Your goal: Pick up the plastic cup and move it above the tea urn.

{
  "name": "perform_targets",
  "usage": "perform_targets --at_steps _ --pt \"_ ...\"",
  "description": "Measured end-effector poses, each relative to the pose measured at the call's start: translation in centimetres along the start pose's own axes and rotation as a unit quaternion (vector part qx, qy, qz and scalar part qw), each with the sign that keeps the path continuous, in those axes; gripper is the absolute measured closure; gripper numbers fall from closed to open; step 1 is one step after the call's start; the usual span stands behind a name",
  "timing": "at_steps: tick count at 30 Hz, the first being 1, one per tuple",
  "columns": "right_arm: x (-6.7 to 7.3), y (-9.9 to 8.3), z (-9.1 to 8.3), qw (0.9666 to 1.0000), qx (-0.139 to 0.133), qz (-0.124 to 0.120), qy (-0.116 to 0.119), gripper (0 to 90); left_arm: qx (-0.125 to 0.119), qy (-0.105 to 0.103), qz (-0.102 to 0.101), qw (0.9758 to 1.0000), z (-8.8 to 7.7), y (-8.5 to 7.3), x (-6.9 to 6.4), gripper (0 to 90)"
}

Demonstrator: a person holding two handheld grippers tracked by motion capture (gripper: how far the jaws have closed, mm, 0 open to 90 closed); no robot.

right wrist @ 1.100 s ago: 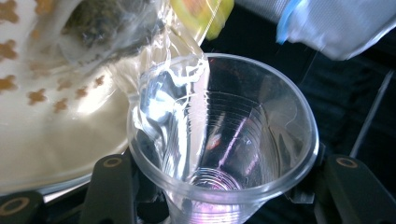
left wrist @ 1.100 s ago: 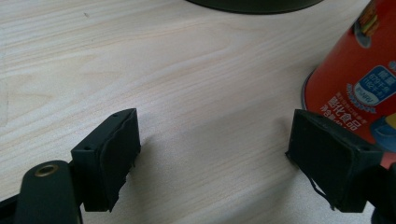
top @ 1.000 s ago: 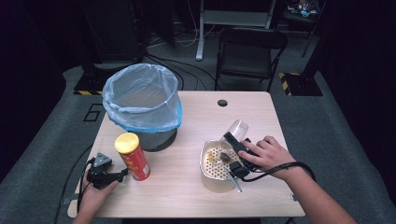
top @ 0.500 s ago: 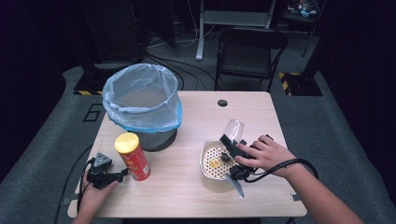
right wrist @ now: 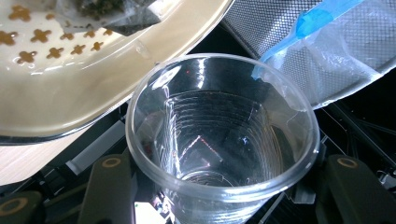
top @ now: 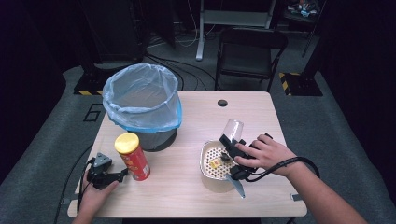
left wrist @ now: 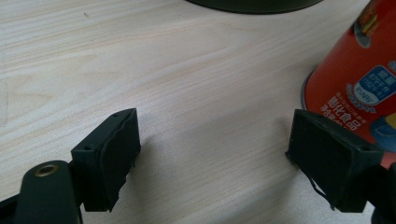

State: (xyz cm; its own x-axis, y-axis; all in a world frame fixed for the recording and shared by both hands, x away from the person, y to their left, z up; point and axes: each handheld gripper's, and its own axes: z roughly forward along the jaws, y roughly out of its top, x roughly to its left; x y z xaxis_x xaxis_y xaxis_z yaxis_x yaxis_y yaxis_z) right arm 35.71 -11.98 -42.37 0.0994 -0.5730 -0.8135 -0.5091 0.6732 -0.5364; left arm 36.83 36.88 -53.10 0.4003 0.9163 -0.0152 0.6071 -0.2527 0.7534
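The table [top: 187, 196] is pale wood. On its far left part stands the bin [top: 142, 107], dark, lined with a clear bag [top: 140, 93] that has a blue rim; in the right gripper view the bag [right wrist: 327, 51] shows past the cup. Just in front of the bin, upright, stands the can [top: 132, 156], red with a yellow lid; in the left gripper view its red wall [left wrist: 355, 79] rises at the right edge.

On the right part sits the bowl [top: 208, 179], cream, with a perforated strainer insert; a small tea bag [top: 215, 164] lies in it, seen again in the right gripper view [right wrist: 112, 14] at the top.

The right gripper [top: 232, 140] is clamped on the cup [top: 233, 129], a clear plastic one held tilted just over the bowl's far right rim. In the right gripper view the cup's mouth [right wrist: 219, 140] faces the camera, a jaw on each side.

The left gripper [top: 122, 173] rests near the front left corner, its jaws apart with bare table between them [left wrist: 212, 154]; the right jaw lies just beside the can's base.
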Motion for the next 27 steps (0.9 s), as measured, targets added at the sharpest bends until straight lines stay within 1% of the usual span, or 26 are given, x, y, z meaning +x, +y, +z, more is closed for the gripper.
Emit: perform_targets --at_steps 6,8,10,13,14,15,17,18,19,20,21,22,23,24,25,26,27 --pt "0.0 0.1 -0.1 0.9999 -0.006 -0.005 0.010 42.0 0.000 0.000 0.000 1.0000 0.0 0.0 0.0 16.7" --pt "0.0 0.2 -0.2 0.9999 -0.008 -0.001 0.011 42.0 0.000 0.000 0.000 1.0000 0.0 0.0 0.0 16.7" --pt "-0.1 0.2 -0.2 0.9999 -0.007 -0.004 0.015 41.9 0.000 0.000 0.000 1.0000 0.0 0.0 0.0 16.7" --pt "-0.4 0.2 -0.2 0.9999 -0.008 -0.003 0.010 41.9 0.000 0.000 0.000 1.0000 0.0 0.0 0.0 16.7" --pt "-0.7 0.1 -0.1 0.9997 -0.017 -0.015 0.010 41.9 0.000 0.000 0.000 1.0000 0.0 0.0 0.0 16.7" --pt "-0.9 0.1 -0.2 0.9996 -0.016 -0.021 0.012 41.9 0.000 0.000 0.000 1.0000 0.0 0.0 0.0 16.7" --pt "-1.1 0.1 -0.2 0.9995 -0.017 -0.027 0.009 41.8 0.000 0.000 0.000 1.0000 0.0 0.0 0.0 16.7" --pt "-1.1 0.1 -0.2 0.9996 -0.017 -0.022 0.007 41.7 0.000 0.000 0.000 1.0000 0.0 0.0 0.0 16.7" --pt "-1.1 0.2 -0.3 0.9998 -0.013 -0.013 -0.004 41.7 0.000 0.000 0.000 1.0000 0.0 0.0 0.0 16.7" --pt "-1.3 0.2 -0.3 0.9999 -0.013 -0.006 -0.008 41.7 0.000 0.000 0.000 1.0000 0.0 0.0 0.0 16.7" --pt "-1.6 0.2 -0.4 0.9999 -0.010 -0.007 -0.006 41.6 0.000 0.000 0.000 1.0000 0.0 0.0 0.0 16.7" --pt "-1.6 0.2 -0.5 0.9998 -0.007 0.017 -0.012 41.6 0.000 0.000 0.000 1.0000 0.0 0.0 0.0 16.7" --pt "-1.7 0.2 -0.5 0.9992 -0.002 0.032 -0.024 41.6 0.000 0.000 0.000 1.0000 0.0 0.0 0.0 16.7" --pt "-1.8 0.1 -0.5 0.9986 -0.002 0.047 -0.023 41.5 0.000 0.000 0.000 1.0000 0.0 0.0 0.0 16.7" --pt "-2.0 0.1 -0.6 0.9973 0.000 0.063 -0.036 41.5 0.000 0.000 0.000 1.0000 0.0 0.0 0.0 16.7" --pt "-2.2 0.0 -0.6 0.9919 0.008 0.095 -0.084 41.4 0.000 0.000 0.000 1.0000 0.0 0.0 0.0 16.7" --pt "-2.3 0.0 -0.6 0.9880 0.007 0.125 -0.089 41.4 0.000 0.000 0.000 1.0000 0.0 0.0 0.0 16.6"
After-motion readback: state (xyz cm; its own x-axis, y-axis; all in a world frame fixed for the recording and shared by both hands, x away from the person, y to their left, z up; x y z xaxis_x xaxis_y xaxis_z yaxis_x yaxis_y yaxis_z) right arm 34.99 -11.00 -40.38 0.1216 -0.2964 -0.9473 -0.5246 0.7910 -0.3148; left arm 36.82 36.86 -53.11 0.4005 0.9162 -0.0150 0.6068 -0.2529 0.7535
